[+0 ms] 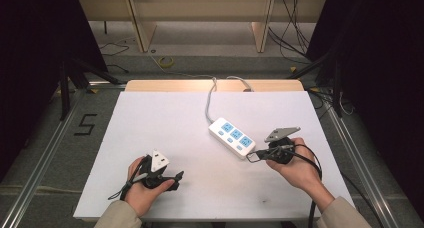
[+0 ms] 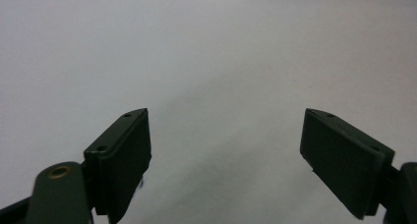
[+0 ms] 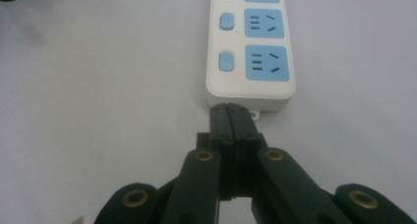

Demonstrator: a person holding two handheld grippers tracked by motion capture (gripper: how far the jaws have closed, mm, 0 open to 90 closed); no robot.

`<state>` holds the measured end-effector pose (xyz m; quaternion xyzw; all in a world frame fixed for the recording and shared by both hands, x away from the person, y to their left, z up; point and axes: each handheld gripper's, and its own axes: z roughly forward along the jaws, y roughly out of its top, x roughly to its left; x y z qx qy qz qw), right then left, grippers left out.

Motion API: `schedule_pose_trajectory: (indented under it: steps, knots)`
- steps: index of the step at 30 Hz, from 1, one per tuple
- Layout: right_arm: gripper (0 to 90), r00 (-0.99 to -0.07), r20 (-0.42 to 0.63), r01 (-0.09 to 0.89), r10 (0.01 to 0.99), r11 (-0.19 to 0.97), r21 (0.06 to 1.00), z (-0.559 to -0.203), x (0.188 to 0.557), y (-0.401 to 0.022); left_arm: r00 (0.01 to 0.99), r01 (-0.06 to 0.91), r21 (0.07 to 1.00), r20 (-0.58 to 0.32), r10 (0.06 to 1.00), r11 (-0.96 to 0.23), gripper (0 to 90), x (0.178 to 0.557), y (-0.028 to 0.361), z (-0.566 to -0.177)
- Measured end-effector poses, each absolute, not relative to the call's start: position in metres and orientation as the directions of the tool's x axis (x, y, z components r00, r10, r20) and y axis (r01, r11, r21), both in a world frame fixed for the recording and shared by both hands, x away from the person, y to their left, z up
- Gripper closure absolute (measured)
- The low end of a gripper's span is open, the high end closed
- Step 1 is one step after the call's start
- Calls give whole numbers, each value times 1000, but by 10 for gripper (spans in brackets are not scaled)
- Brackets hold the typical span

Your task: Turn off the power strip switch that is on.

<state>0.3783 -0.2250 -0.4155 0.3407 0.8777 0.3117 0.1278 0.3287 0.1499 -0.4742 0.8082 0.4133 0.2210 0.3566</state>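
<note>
Power strip (image 1: 233, 136) lies on the white tabletop (image 1: 165, 123) toward its right edge, about halfway between the near and far edges, set at a slant with its grey cord (image 1: 210, 100) running off over the far edge. Your right claw (image 1: 253, 156) is pinched fully shut with nothing between its jaws, and in the right gripper view its tip (image 3: 229, 117) sits right at the near end wall of the strip, touching it or a hair short of it; the frames do not settle which. That reads as a push or a press with the closed tip rather than a grasp. If you mean to slide the strip, keep the tip low and centred on that end wall, just beside the small mounting tab (image 3: 254, 114), so the body goes straight rather than swinging around its cord. Push slowly, since the cord may drag and twist it. If you mean to press the nearest blue switch (image 3: 226, 61), lift the tip clear first and come down squarely on the button, not on the blue socket (image 3: 266, 62) beside it. Your left claw (image 2: 223, 150) stands wide open over bare tabletop near the front left corner; it could steady the strip's far end if it skids.
</note>
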Motion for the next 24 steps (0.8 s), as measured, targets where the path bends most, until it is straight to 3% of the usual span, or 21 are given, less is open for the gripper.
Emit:
schedule_pose_trajectory:
  steps: [24]
  knots:
    - [900,-744,-24,522,667,604,602,-411,392,-213,562,512,759,58,825,-402,193,329,150,-475]
